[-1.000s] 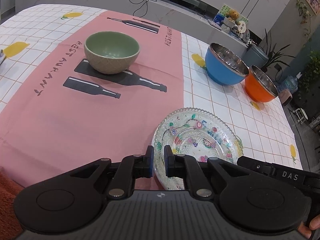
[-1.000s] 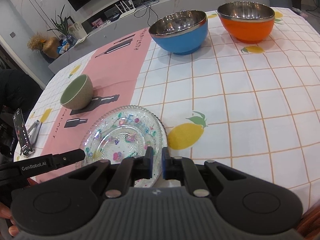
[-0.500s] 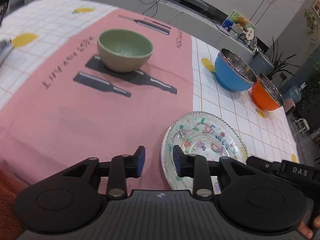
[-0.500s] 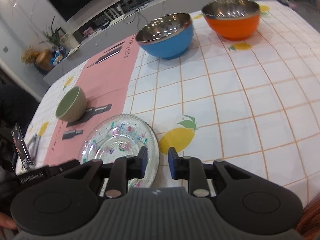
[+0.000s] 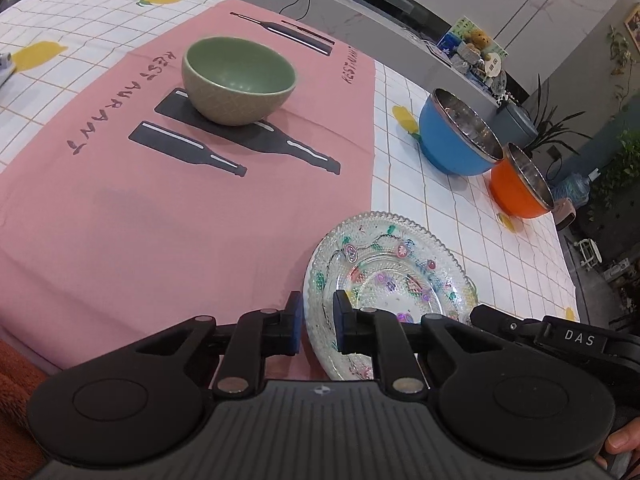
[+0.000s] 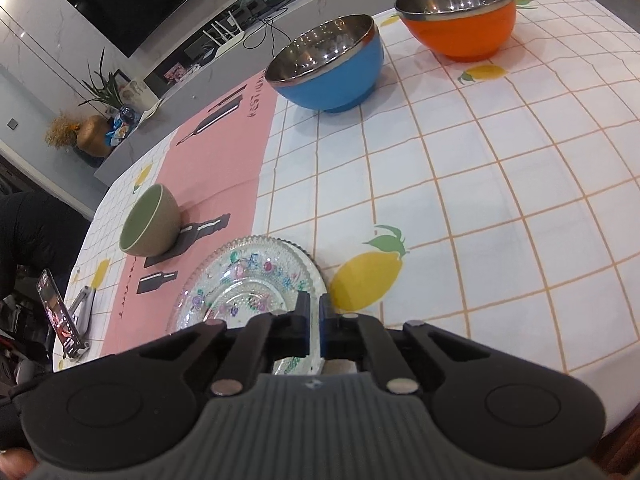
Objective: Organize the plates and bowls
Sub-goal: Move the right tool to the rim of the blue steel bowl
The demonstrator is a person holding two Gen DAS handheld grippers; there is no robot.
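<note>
A clear glass plate (image 5: pixel 400 264) with coloured flower prints lies at the near edge of the table, half on the pink runner (image 5: pixel 160 232). My left gripper (image 5: pixel 319 320) straddles its left rim; the jaws are closing and the pads meet the rim. In the right wrist view my right gripper (image 6: pixel 315 312) is shut, its tips over the right rim of the plate (image 6: pixel 248 280), with nothing visibly pinched. A green ceramic bowl (image 5: pixel 240 80) stands farther back on the runner. A blue steel-lined bowl (image 6: pixel 328 64) and an orange one (image 6: pixel 456 16) stand at the far right.
A checked tablecloth (image 6: pixel 480 200) with lemon prints covers the table. A phone on a small stand (image 6: pixel 56 312) is at the left edge. A grey counter with cables and plants runs behind the table. The table's near edge is just under both grippers.
Both grippers opened about half a second ago and have narrowed again. The left now brackets the plate's left rim; the right is shut again. The plate and bowls have not moved.
</note>
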